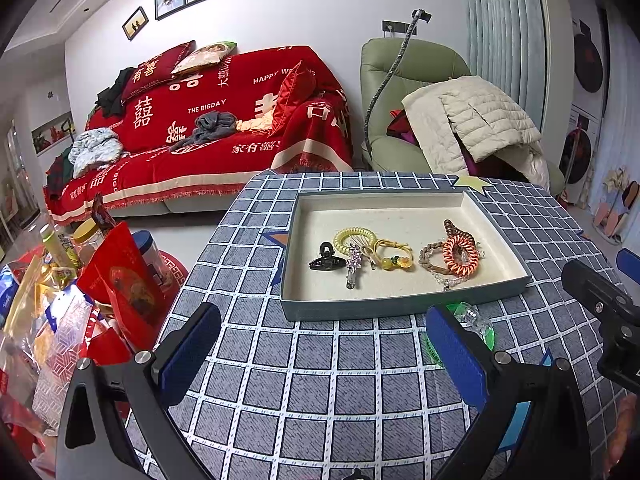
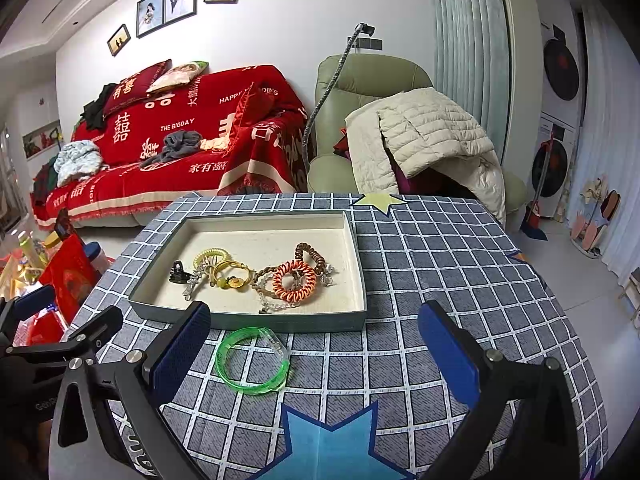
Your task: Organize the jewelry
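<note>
The left tool [image 1: 324,350] is held wide open above the checked table [image 1: 320,392], and nothing is gripped between its blue pads [image 1: 188,354]. The right tool [image 2: 316,350] is likewise spread wide and empty. A shallow tray [image 2: 256,319] is seen straight ahead of both tools, resting flat on the table. Inside it, a black claw clip [image 1: 326,261], a yellow coil tie [image 1: 355,239], a silver clip [image 1: 353,265], a yellow beaded band [image 1: 394,257], a brown braided band [image 1: 434,258] and an orange coil tie [image 1: 461,255] are gathered close together, several touching or overlapping. A green bangle [image 2: 253,360] lies on the table just outside the tray's near wall, between the right tool's fingers and nearer its left finger [image 2: 180,350]. From the left tool's camera, the bangle is partly hidden behind that tool's right finger [image 1: 456,354].
</note>
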A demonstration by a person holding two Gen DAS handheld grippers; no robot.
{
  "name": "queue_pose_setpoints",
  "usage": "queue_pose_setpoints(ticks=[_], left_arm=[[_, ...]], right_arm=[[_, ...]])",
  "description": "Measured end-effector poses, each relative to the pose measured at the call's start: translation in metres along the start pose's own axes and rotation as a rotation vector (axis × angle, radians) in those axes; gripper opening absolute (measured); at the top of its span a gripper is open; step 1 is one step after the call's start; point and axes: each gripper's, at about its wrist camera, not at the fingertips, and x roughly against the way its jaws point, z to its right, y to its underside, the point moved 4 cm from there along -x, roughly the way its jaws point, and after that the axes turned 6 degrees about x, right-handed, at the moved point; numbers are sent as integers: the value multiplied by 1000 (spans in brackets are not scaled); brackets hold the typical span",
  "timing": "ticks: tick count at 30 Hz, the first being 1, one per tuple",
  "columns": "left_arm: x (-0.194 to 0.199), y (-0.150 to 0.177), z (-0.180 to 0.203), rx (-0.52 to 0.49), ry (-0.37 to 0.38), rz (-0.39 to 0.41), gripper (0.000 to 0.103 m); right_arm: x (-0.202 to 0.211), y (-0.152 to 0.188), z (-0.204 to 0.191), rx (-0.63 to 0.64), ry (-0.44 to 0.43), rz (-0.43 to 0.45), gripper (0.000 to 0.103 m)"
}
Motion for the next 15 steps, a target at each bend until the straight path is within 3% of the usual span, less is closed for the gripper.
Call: queue_pose_setpoints(ticks=[15], left_arm=[[-1, 1, 0, 0, 0, -4, 103]], right_arm=[[1, 0, -2, -1, -1, -1, 103]])
